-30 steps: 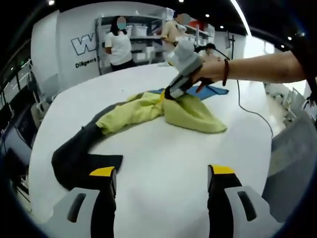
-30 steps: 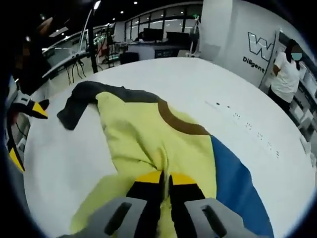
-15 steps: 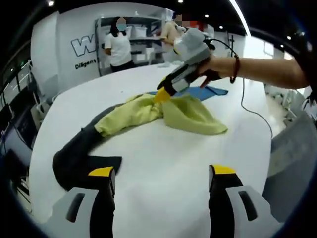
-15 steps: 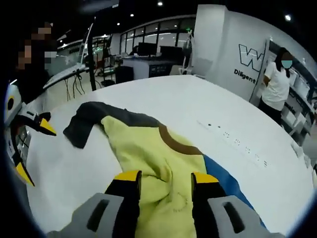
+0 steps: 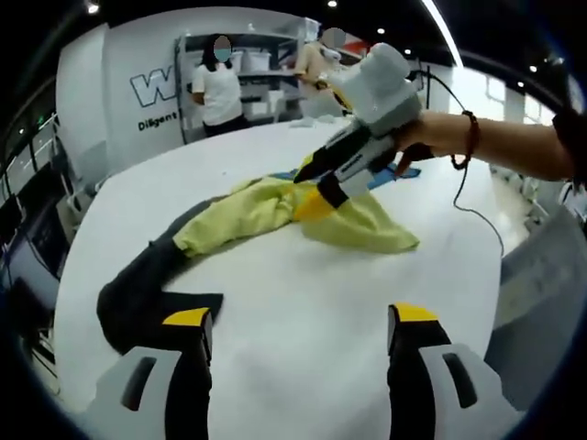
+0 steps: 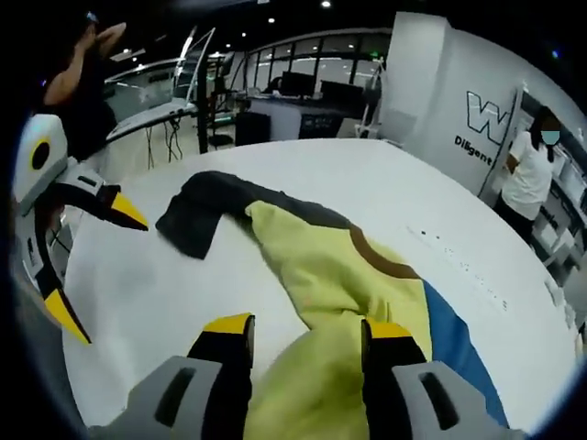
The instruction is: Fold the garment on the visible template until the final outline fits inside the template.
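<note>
A yellow-green garment (image 5: 261, 206) with a dark grey sleeve (image 5: 147, 280) lies crumpled on the white table (image 5: 303, 275). A corner of the blue template (image 5: 408, 171) shows behind it. My left gripper (image 5: 301, 316) stands open near the sleeve end, holding nothing. My right gripper (image 5: 316, 188) hovers over the garment's bunched middle. In the right gripper view, my right gripper (image 6: 309, 326) is open just above the yellow cloth (image 6: 321, 266). The brown neck band (image 6: 376, 257), the blue template (image 6: 454, 335) and the grey sleeve (image 6: 206, 206) lie ahead. My left gripper (image 6: 92, 261) is at the left there, open.
A black cable (image 5: 477, 215) runs across the table on the right, near the edge. Two people (image 5: 213, 87) stand by shelves behind the table. Small printed marks (image 6: 459, 261) dot the table beyond the garment. Desks and monitors (image 6: 303, 87) fill the far room.
My right gripper, shut on the yellow cloth a second ago, has opened, let it go and drawn back above it. The cloth has settled on the table. My left gripper has stayed put.
</note>
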The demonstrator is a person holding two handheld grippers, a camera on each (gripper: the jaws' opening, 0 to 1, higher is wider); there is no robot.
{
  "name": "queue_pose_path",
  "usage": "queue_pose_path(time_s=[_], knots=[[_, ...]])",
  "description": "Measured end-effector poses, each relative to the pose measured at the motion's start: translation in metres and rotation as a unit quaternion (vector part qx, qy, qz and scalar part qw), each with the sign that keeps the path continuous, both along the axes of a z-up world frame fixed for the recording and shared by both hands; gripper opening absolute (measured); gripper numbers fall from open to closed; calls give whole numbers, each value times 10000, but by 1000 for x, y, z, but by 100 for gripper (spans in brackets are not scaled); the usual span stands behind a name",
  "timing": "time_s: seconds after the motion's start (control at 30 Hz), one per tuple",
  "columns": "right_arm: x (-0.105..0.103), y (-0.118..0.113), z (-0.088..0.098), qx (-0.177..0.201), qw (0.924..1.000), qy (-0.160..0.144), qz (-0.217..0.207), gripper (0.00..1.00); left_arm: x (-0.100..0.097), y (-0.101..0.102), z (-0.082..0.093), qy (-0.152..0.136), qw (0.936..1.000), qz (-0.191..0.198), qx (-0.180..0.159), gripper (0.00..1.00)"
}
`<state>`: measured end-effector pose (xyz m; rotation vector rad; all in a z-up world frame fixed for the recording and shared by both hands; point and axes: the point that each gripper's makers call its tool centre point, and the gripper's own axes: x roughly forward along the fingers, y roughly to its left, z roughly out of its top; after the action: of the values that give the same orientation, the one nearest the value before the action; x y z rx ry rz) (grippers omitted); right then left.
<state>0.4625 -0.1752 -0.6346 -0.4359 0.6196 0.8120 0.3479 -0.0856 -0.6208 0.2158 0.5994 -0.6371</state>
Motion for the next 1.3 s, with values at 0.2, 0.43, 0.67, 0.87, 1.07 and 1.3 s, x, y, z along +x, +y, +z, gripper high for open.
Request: queue_pose_path(time_s=[0.2,0.43,0.67,0.87,1.07,1.3], knots=[[-4,-4,-13,-214,9997,-60,-103,39,0,-1,0,-6,10000,-21,3,75],[-7,-11,-25,-407,9990,-88,-164,17,0,0,1,-8,10000,-5,-19,75],[-7,-18,-25,-491,9987,-64,-125,0,1,-2,2,-12,9999,3,-104,74],[-17,-15,-10,-23,9996,215,-176,0,1,-5,5,-51,9999,-46,-128,74],[-23,-17,15,768,9951,487,-399,0,1,-9,9,-72,9998,-149,-136,73],[-35,-16,42,1718,9797,944,-431,0,4,-22,13,-134,9990,-413,-115,70]])
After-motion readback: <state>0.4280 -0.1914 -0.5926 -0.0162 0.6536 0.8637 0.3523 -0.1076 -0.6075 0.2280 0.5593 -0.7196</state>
